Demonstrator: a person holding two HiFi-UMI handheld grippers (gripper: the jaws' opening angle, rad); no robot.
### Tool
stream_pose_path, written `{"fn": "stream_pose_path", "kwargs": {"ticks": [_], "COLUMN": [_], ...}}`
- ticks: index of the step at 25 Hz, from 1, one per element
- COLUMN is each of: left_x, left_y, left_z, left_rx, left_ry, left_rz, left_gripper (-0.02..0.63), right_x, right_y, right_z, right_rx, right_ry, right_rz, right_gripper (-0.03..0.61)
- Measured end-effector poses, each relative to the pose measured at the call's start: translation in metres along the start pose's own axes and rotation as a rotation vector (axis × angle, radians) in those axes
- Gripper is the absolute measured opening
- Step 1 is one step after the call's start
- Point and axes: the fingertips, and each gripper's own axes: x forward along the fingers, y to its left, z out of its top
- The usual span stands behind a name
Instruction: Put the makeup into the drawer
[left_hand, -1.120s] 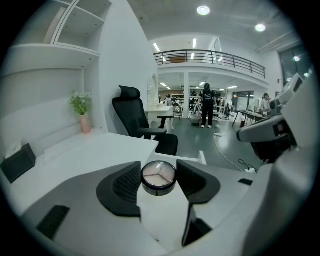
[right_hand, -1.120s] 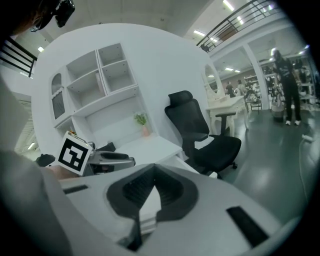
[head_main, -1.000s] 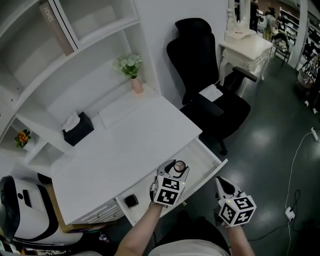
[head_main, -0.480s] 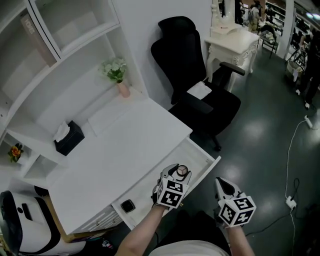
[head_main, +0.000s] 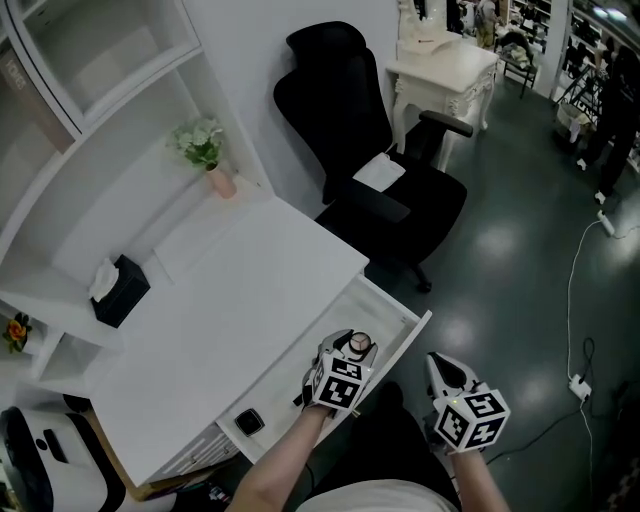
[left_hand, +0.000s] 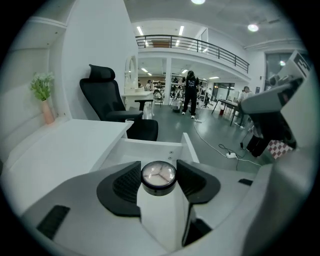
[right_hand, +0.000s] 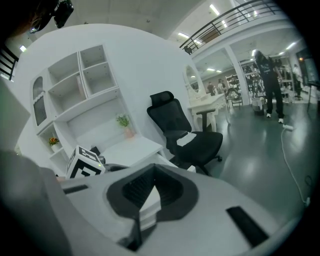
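Observation:
A small round makeup jar (left_hand: 158, 176) with a clear lid and a dark rim sits between the pads of my left gripper (left_hand: 158, 181), which is shut on it. In the head view that jar (head_main: 359, 346) and left gripper (head_main: 352, 350) hang over the open white drawer (head_main: 398, 312) pulled out of the desk front. Past the jar, the drawer's inside (left_hand: 150, 148) looks bare. My right gripper (head_main: 441, 369) is off to the right of the drawer, over the dark floor. Its jaws (right_hand: 154, 172) meet at the tips, with nothing between them.
The white desk (head_main: 230, 300) carries a black tissue box (head_main: 118, 290) and a small vase of flowers (head_main: 207, 155). A small black square item (head_main: 249, 421) lies at the drawer's left end. A black office chair (head_main: 372, 165) stands behind the drawer, a white dressing table (head_main: 440, 60) further back.
My left gripper has come lower over the open drawer with the jar still in its jaws. The head view has swung, so the desk sits further left. The right gripper has barely moved.

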Motion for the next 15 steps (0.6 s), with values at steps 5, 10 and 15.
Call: {"fn": "stream_pose_path", "kwargs": {"ticks": [5,10,15], "left_x": [0.021,0.044,0.069], "left_y": [0.007,0.018,0.029], "left_z": [-0.006,-0.010,-0.014], "left_rx": [0.000,-0.004,-0.021], "left_ry": [0.036,0.063,0.092], "left_rz": [-0.010,-0.006,0.002], "left_gripper": [0.227,0.227,0.227], "right_x": [0.015,0.030,0.042], "right_y": [-0.007,-0.016,-0.030], "right_z": [0.004,0.009,0.013], "right_rx": [0.011,0.015,0.021], "right_ry": [0.017,0.036,0.057], "right_rz": [-0.001,0.003,0.001], "right_gripper": [0.003,0.003,0.003]}}
